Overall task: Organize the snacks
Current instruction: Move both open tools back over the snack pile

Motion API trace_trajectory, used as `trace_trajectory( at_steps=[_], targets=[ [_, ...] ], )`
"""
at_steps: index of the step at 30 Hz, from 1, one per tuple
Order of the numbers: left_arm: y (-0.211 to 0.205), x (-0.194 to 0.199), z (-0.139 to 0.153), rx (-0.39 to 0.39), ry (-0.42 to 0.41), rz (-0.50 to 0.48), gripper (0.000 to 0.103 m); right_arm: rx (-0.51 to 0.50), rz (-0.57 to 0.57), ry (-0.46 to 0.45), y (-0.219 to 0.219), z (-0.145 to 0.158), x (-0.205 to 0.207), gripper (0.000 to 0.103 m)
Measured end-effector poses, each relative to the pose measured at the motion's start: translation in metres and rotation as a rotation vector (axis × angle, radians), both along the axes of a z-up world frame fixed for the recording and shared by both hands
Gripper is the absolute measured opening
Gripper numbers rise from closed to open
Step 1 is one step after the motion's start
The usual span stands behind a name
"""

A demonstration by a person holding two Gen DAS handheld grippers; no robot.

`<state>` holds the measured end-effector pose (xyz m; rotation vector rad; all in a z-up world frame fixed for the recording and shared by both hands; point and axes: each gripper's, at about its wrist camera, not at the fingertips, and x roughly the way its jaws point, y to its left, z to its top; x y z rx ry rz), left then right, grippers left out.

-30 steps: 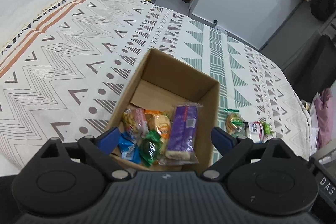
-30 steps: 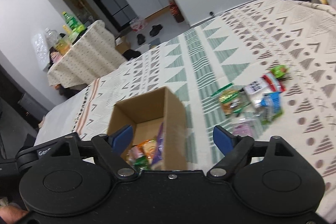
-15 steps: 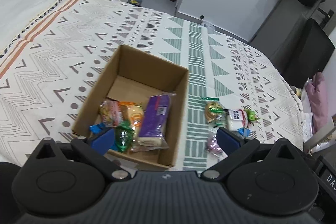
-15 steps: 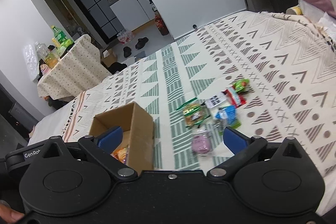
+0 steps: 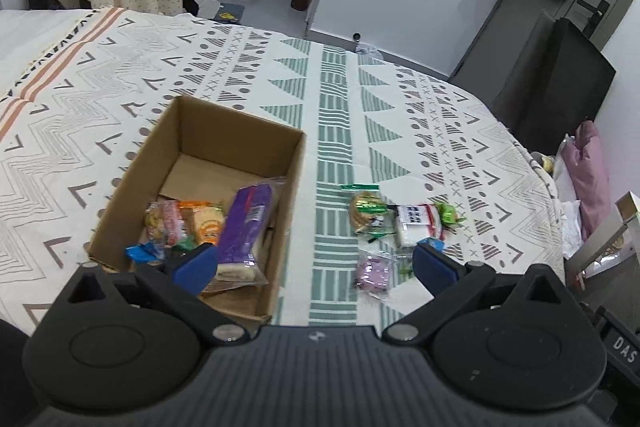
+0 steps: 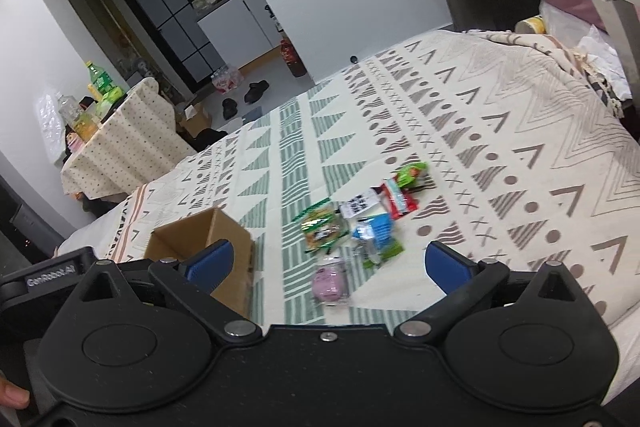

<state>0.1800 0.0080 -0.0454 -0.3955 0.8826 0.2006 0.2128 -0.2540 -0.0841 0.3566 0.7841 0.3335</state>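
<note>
Done: several snacks inside cardboard box [image 5: 208, 163], lower left of frame.
Left: loose packets [image 6: 352, 223] on bed [image 6: 500, 115], centre frame.
Fingers: left gripper [image 5: 316, 263], right gripper [image 6: 328, 267] spread wide, holding nothing.

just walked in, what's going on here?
A person holding two handheld grippers is sorting snacks on a patterned bedspread. The brown cardboard box already holds several packets, including a long purple-wrapped one. A small cluster remains loose beside it, among them a pink round packet and a white-labelled packet. The left gripper and right gripper are both open and empty, hovering above the snacks.
</note>
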Motion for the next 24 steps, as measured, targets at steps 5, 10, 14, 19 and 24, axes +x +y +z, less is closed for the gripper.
trace_trajectory(
  at_steps=[5, 10, 14, 19, 24],
  targets=[
    [-0.012, 0.009, -0.005, 0.006, 0.025, -0.027, 0.103, 0.011, -0.016, 0.019, -0.021, -0.006, 0.007, 0.103],
    [-0.025, 0.016, -0.011, 0.033, 0.049, -0.045, 0.103, -0.013, -0.018, 0.004, -0.036, -0.009, 0.016, 0.103],
    [-0.031, 0.021, -0.016, 0.060, 0.069, -0.015, 0.103, -0.018, 0.009, 0.002, -0.046, -0.015, 0.025, 0.103],
    [-0.039, 0.031, -0.024, 0.101, 0.074, -0.006, 0.103, 0.029, 0.041, 0.007, -0.061, -0.038, 0.031, 0.103],
    [-0.051, 0.042, -0.034, 0.120, 0.070, -0.027, 0.102, 0.074, 0.052, 0.042, -0.064, -0.058, 0.039, 0.103]
  ],
)
